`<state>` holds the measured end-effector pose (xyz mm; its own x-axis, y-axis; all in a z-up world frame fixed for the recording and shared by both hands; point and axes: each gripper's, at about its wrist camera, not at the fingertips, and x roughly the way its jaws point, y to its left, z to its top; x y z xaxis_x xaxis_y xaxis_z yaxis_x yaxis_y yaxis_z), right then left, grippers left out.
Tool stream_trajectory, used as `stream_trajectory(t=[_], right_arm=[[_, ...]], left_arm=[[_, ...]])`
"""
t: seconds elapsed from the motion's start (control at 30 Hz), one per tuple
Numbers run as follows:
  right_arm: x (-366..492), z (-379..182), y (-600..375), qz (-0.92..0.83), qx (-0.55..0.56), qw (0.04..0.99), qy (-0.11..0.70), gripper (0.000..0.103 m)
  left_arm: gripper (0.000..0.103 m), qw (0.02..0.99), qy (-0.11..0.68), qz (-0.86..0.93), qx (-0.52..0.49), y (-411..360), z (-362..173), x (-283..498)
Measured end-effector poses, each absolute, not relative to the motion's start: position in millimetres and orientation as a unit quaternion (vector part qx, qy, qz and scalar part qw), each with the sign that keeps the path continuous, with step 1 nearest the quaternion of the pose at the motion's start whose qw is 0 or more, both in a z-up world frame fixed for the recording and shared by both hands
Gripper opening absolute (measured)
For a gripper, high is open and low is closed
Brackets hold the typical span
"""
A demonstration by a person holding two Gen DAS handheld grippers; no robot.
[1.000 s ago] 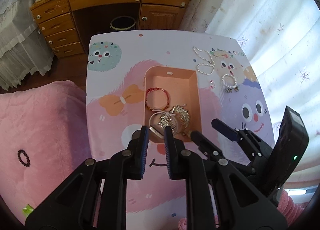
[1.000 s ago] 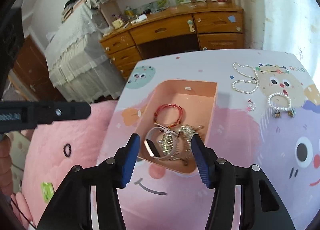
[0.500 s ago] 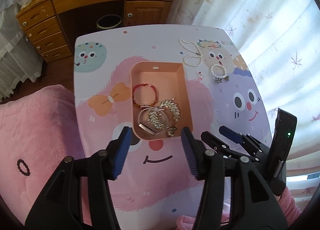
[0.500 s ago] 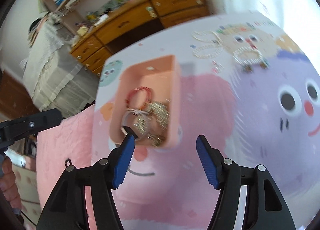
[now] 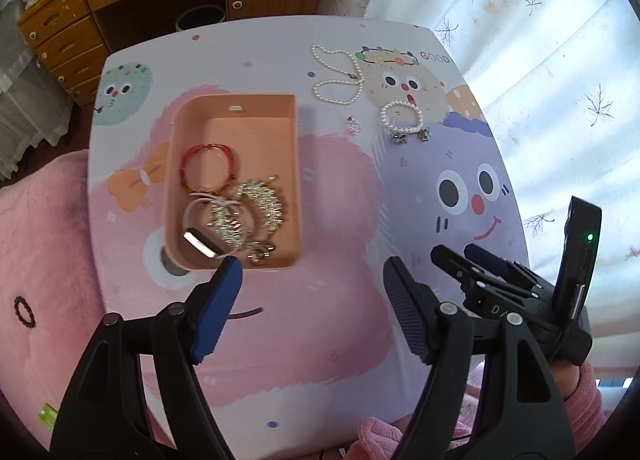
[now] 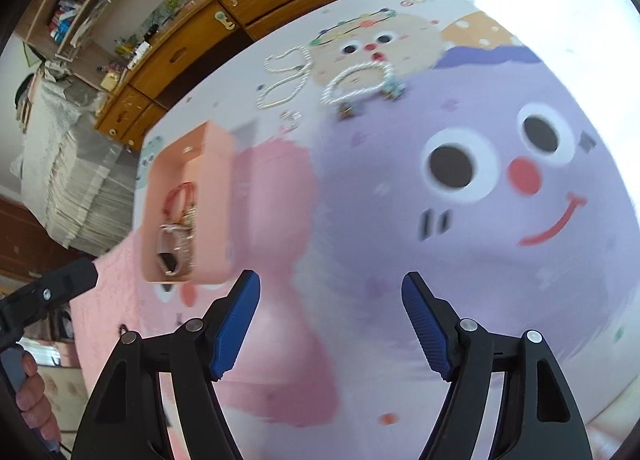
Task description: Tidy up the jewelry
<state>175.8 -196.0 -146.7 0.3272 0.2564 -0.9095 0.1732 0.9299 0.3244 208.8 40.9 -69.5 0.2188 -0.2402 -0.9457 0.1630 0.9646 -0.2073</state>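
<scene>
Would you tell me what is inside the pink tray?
The pink tray holds a red bangle, sparkly silver pieces and a white watch band; anything beneath that tangle is hidden.

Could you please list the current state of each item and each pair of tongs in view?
Left tongs: open, empty.
Right tongs: open, empty.
Pink tray: lidless, holding jewelry.
Red bangle: in tray.
Pearl necklace: loose on table.
Pearl bracelet: loose on table.

Left gripper (image 5: 312,284) holds its jaws spread wide, gripping nothing; right gripper (image 6: 331,288) likewise gapes wide and bare, just right of the left one.
</scene>
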Motion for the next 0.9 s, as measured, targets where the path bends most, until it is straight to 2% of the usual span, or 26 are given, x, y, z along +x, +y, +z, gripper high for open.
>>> stream_trajectory(t=[0.27, 0.37, 0.57, 0.73, 0.9], right_arm=[[226, -142, -240, 0.075, 0.05, 0.824, 0.559, 0.075], [246, -144, -246, 0.097, -0.026, 0.841, 0.531, 0.075], [276, -164, -242, 0.146, -0.11, 0.862, 0.473, 0.074], [291, -190, -239, 0.179, -0.142, 0.863, 0.45, 0.061], [301, -210, -236, 0.184, -0.148, 0.869, 0.436, 0.048]], left_arm=[[0.071, 0.781, 0.612, -0.104, -0.074, -26, -106, 237], [0.071, 0.786, 0.602, -0.111, -0.09, -47, -114, 253], [0.071, 0.789, 0.593, -0.124, -0.099, -79, -134, 293], [0.071, 0.789, 0.594, -0.126, -0.093, -98, -160, 317], [0.066, 0.791, 0.591, -0.132, -0.091, -108, -179, 332]])
